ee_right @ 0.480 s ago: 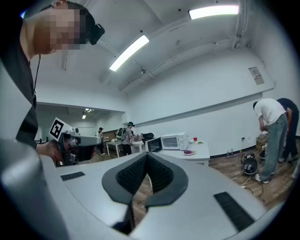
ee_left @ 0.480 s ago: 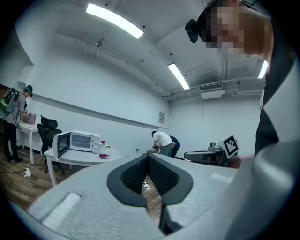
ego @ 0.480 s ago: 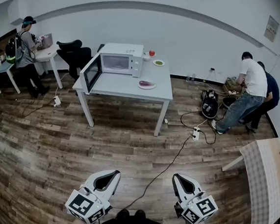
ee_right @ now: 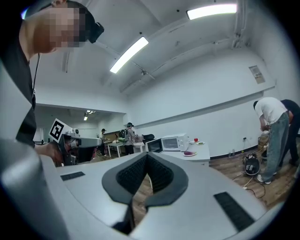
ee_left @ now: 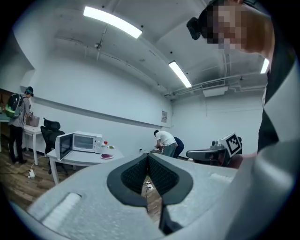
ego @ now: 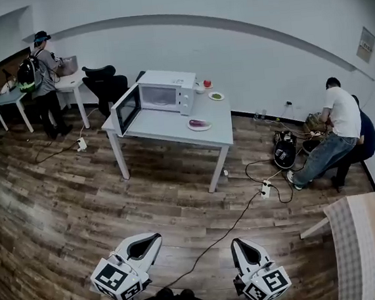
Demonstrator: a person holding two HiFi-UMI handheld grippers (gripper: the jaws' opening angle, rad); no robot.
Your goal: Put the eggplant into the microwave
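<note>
Closest to me, the left hand-held gripper (ego: 155, 236) and the right hand-held gripper (ego: 238, 241) hang level at the bottom of the head view, side by side but apart, over the wooden floor (ego: 80, 202). Both have their jaws pressed together with nothing between them; each gripper view shows the dark pads meeting at the tips. Past them on the floor, off to the right, lies a white power strip (ego: 265, 189).

Well beyond that stretch of floor stands the tabletop (ego: 158, 124). The eggplant (ego: 199, 122) lies on a white plate (ego: 191, 126) near the tabletop's front right part, far from both grippers and ahead of them, roughly between their two lines. Just behind and left of the plate, the microwave (ego: 167, 92) stands with its door (ego: 125, 108) swung open to the left. A small red round thing (ego: 207, 83) and a green dish (ego: 216, 96) sit at the tabletop's back edge.

Farthest off, one person (ego: 336, 132) bends by the right wall and another with a backpack (ego: 43, 77) stands at far left.
</note>
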